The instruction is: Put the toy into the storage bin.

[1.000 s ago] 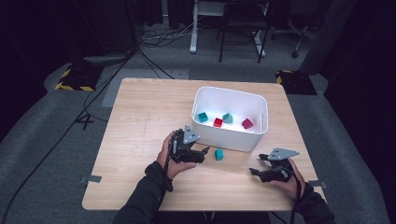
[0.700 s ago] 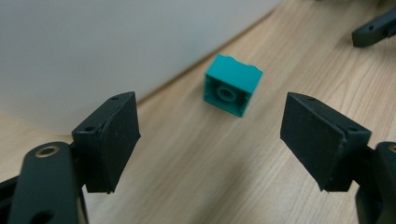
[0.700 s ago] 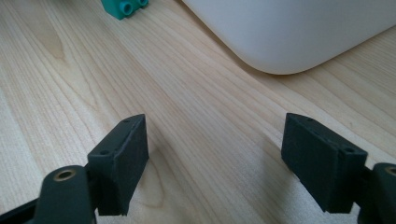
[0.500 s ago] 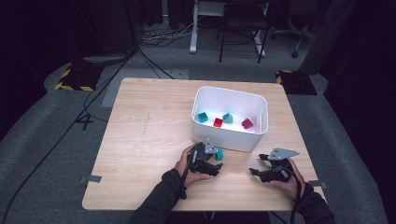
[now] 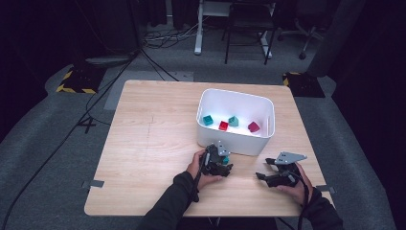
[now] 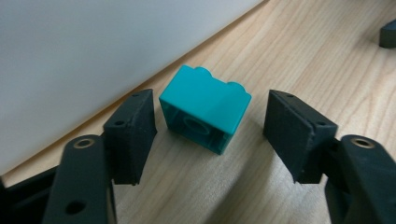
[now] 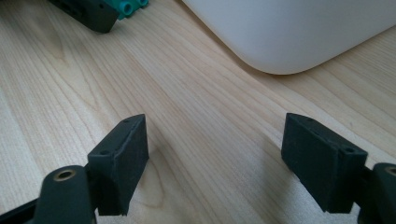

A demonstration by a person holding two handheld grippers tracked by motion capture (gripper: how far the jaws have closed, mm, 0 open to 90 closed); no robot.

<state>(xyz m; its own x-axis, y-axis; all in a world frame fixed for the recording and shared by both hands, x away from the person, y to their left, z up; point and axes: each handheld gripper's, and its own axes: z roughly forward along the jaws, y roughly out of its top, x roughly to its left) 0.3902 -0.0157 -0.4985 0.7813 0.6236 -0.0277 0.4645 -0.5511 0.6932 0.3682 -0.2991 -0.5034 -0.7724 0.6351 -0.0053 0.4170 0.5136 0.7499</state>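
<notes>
Overhead, the left gripper sits by the white bin — the right gripper rests on bare table. Left gripper view: its jaws, just closing, flank the teal brick untouched. Right gripper view: jaws apart, empty.

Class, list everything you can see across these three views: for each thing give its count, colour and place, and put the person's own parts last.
Table: one, light wood, under everything.
Tub: one, white, on the table's far right part.
Teal bricks in the tub: two, on its floor.
Red bricks in the tub: two, among the teal ones.
Loose teal brick: one, on the table against the tub's near wall.
Left gripper: one, black; jaws have just been closing around the loose brick, pads not yet touching it.
Right gripper: one, black, jaws open over bare wood.
Hands: two, each holding a gripper.
</notes>
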